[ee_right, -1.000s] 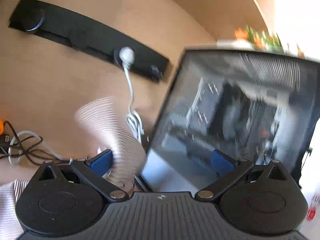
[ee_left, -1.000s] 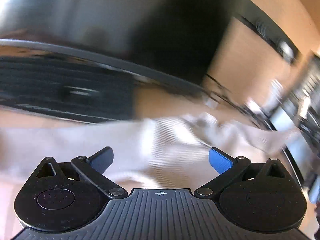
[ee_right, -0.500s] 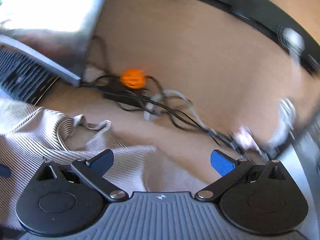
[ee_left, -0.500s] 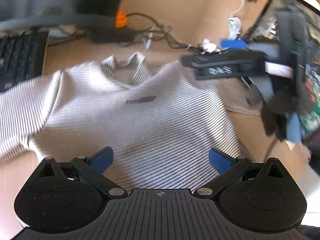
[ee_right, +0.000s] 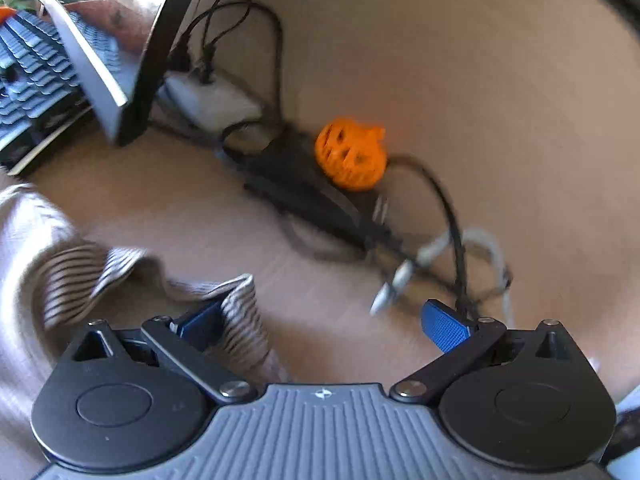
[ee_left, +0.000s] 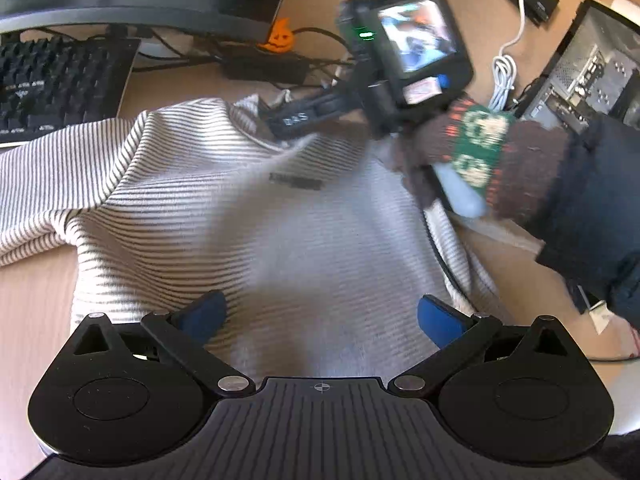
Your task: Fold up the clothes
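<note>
A white shirt with thin dark stripes (ee_left: 248,216) lies spread on the wooden desk, collar toward the monitor. My left gripper (ee_left: 320,316) is open, low over the shirt's lower body. In the left wrist view my right gripper (ee_left: 304,118), held by a gloved hand (ee_left: 476,152), reaches over the collar. In the right wrist view my right gripper (ee_right: 324,320) is open, with the striped collar edge (ee_right: 240,312) lying by its left finger (ee_right: 200,320); bare desk lies between the fingers.
A black keyboard (ee_left: 52,80) and monitor base (ee_left: 120,20) stand at the back left. An orange pumpkin figure (ee_right: 352,160) sits on tangled black cables (ee_right: 304,196). A white cable (ee_left: 506,76) and an open computer case (ee_left: 592,68) are at the right.
Both grippers swung down from the monitor and computer case toward the shirt. The right gripper moved in over the collar; the left settled lower over the shirt's body.
</note>
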Tool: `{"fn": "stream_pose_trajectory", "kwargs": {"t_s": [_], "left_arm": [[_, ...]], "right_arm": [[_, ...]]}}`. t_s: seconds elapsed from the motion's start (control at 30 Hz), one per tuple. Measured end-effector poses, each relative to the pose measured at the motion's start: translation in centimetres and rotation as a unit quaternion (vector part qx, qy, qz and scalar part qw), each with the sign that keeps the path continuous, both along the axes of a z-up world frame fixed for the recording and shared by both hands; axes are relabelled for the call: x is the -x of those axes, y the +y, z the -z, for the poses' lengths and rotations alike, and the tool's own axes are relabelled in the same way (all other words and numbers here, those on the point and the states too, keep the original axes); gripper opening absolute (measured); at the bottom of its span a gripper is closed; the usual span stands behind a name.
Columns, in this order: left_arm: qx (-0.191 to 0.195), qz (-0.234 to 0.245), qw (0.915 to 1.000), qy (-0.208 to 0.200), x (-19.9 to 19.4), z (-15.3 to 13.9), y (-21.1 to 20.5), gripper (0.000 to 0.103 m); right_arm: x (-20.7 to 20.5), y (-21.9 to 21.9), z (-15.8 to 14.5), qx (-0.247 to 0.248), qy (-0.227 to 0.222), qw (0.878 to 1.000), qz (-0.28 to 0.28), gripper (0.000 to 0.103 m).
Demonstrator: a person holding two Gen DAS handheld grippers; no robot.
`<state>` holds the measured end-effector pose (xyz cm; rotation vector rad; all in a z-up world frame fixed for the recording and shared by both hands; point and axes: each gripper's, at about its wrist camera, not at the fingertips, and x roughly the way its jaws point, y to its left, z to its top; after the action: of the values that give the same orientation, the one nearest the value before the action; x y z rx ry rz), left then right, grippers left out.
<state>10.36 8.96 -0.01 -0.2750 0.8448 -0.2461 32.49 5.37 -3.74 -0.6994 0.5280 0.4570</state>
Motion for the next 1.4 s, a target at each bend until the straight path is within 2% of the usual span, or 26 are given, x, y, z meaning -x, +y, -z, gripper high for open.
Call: {"fn": "stream_pose_trajectory", "kwargs": {"t_s": [0.1,0.23,0.33,0.53,0.63,0.73,0.83,0.87,0.97,1.03,1.1,1.2,1.4], "left_arm": [[-0.014,0.004,0.9999,-0.003,0.0,-0.1,-0.5,0.103],[-0.016,0.013,0.9998,0.001,-0.6,-0.2,-0.6,0.103],[-0.01,0.021,0.9997,0.007,-1.4,-0.4,-0.5,0.103],[-0.01,0.052,0.9985,0.016,-2.9,-0.7,-1.7,0.103],[-0.01,0.086,0.9961,0.017,-3.0,-1.0,-3.5,0.103],[-0.016,0.121,0.9924,0.014,-3.4,-1.6,-5.2,0.103],[-0.063,0.096,0.9927,-0.036,-4.7,-3.7,-5.4,0.103],[-0.101,0.075,0.9905,-0.056,-5.5,-4.3,-5.4,0.103],[-0.2,0.029,0.975,-0.092,-8.2,-4.6,-5.7,0.103],[-0.247,0.023,0.9641,-0.094,-10.1,-3.7,-6.0,0.103],[-0.288,0.021,0.9532,-0.089,-11.9,-2.3,-6.5,0.103],[-0.327,0.019,0.9413,-0.083,-13.6,-0.5,-7.3,0.103],[-0.358,-0.045,0.9282,-0.092,-14.9,0.4,-6.6,0.103]], "right_arm": [[0.9,0.4,0.1,0.013,-0.047,0.999,0.006,0.103],[4.7,-3.5,-2.5,-0.029,-0.083,0.996,0.033,0.103],[7.3,-7.4,-3.0,-0.037,-0.067,0.995,0.069,0.103],[8.7,-12.4,-0.6,-0.006,-0.011,0.991,0.132,0.103],[10.6,-13.7,-0.1,0.041,-0.042,0.989,0.134,0.103],[12.4,-16.4,-0.1,0.049,-0.047,0.985,0.161,0.103],[13.5,-18.4,-1.3,0.009,-0.026,0.983,0.18,0.103],[13.9,-18.8,-1.9,-0.012,-0.023,0.983,0.184,0.103],[15.3,-19.4,-3.8,-0.066,-0.017,0.982,0.176,0.103],[15.9,-19.3,-4.8,-0.094,-0.006,0.983,0.156,0.103],[16.0,-19.1,-4.9,-0.101,0.003,0.984,0.148,0.103],[16.3,-18.8,-4.8,-0.113,0.027,0.983,0.139,0.103],[17.6,-18.4,-3.8,-0.152,0.101,0.977,0.111,0.103]]}}
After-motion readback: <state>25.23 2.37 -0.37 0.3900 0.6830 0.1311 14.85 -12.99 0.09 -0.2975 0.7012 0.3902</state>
